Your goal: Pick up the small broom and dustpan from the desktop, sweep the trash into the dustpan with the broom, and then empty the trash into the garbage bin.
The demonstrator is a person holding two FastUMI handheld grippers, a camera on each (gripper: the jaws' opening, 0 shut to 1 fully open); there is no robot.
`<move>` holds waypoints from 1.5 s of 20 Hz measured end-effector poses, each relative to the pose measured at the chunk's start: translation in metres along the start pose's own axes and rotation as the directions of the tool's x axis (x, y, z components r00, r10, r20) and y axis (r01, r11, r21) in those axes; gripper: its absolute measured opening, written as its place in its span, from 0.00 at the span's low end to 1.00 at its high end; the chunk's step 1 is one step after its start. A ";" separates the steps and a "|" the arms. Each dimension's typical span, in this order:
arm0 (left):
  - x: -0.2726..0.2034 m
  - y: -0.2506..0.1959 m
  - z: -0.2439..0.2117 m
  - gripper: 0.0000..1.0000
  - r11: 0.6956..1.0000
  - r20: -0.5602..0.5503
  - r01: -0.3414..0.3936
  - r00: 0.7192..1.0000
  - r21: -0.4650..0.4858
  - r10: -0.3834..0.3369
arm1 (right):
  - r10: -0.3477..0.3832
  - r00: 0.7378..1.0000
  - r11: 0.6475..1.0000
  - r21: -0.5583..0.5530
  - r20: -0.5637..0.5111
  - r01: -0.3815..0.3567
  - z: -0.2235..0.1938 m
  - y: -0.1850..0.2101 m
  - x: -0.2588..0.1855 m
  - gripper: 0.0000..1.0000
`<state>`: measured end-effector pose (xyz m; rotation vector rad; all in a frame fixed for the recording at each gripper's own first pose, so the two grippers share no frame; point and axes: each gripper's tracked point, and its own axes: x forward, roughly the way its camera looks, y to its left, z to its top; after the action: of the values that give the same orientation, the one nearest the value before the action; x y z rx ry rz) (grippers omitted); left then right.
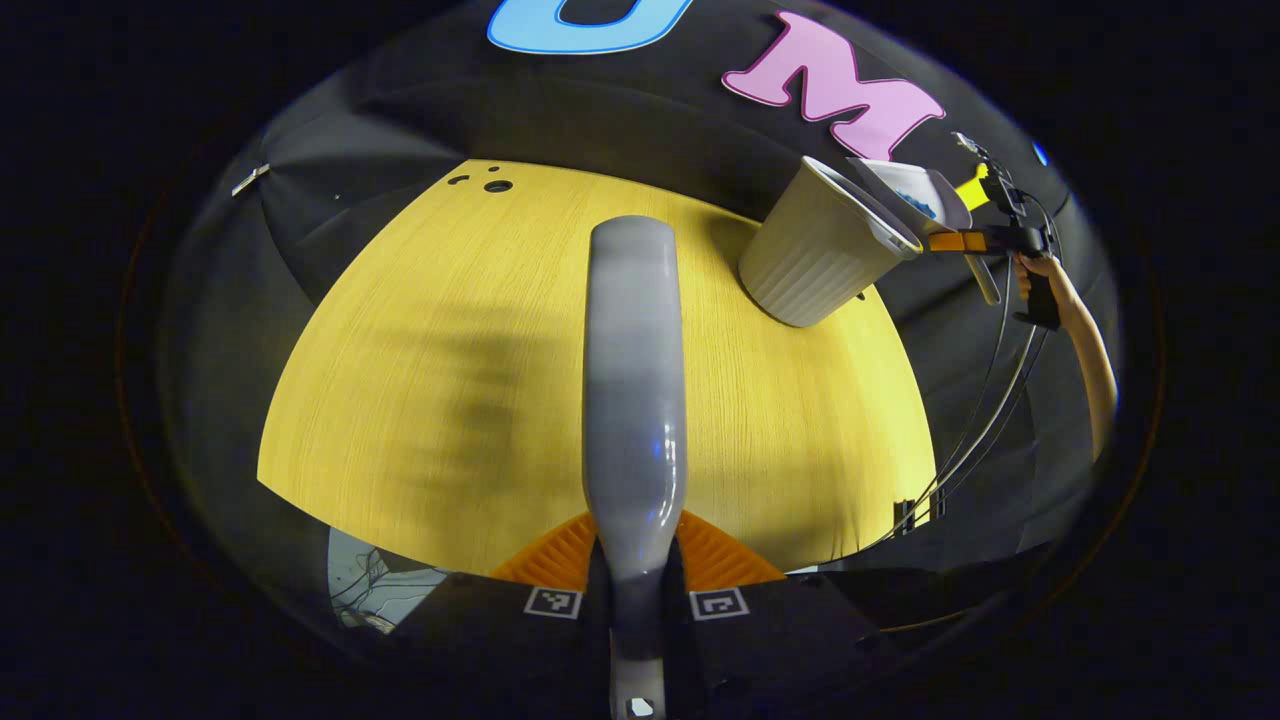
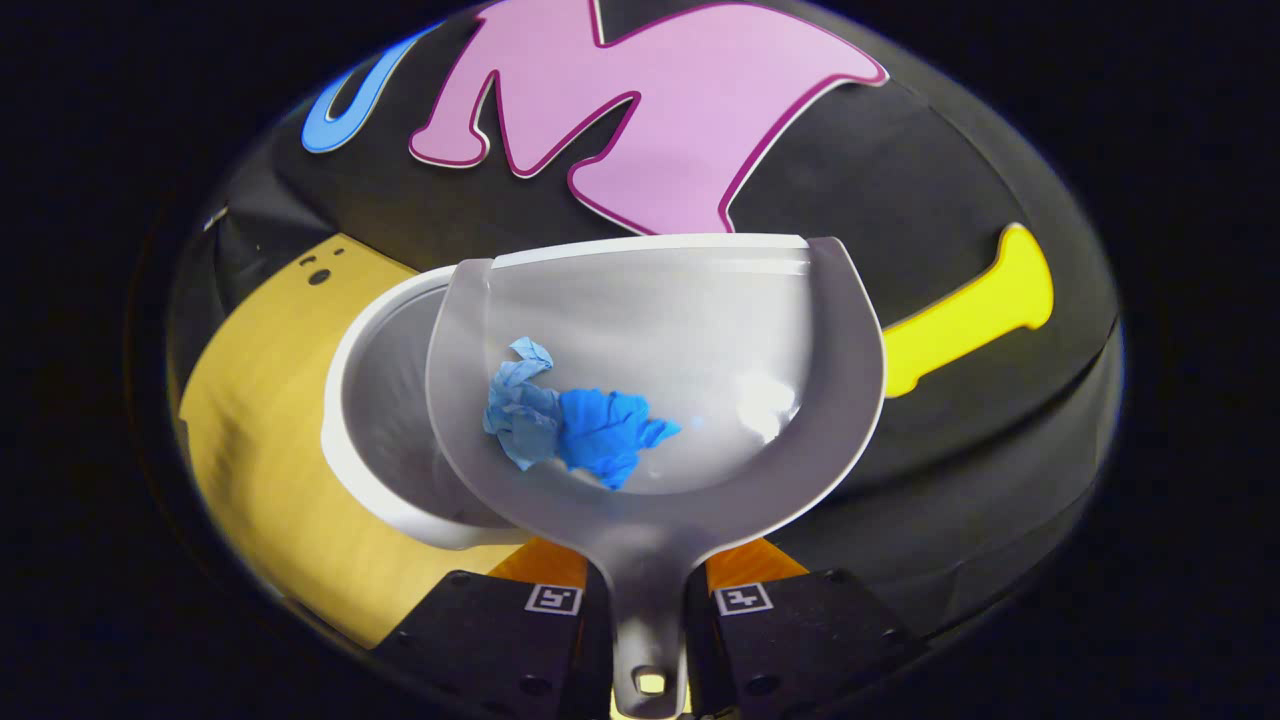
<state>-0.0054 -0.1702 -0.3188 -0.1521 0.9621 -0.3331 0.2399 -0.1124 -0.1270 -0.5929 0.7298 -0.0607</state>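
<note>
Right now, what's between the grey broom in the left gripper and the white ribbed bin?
Nothing: in the left gripper view only bare yellow wooden desktop lies between the grey broom and the white ribbed garbage bin.

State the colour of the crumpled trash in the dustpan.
Blue, in two shades: the trash lies in the dustpan, clearest in the right gripper view.

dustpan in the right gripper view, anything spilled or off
Nothing spilled. The crumpled blue trash still lies inside the dustpan, which is held over the white garbage bin; the bin stands upright on the desktop.
</note>
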 end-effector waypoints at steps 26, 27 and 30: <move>0.004 0.016 0.004 0.25 0.999 0.002 -0.031 1.000 -0.018 0.031 | -0.365 0.819 0.552 -0.605 0.444 0.574 0.006 -0.080 -0.009 0.38; 0.004 0.016 0.002 0.25 0.999 0.001 -0.031 1.000 -0.020 0.031 | -0.372 0.827 0.591 -0.580 0.421 0.561 0.004 -0.085 -0.010 0.33; 0.004 0.016 0.002 0.25 0.999 0.001 -0.030 1.000 -0.014 0.030 | -0.395 0.834 0.726 -0.425 0.385 0.540 0.009 -0.099 -0.026 0.33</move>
<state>0.0016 -0.1564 -0.3256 -0.1509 0.9643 -0.2988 0.2409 -0.1841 -0.0532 -1.2855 0.2982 -0.2602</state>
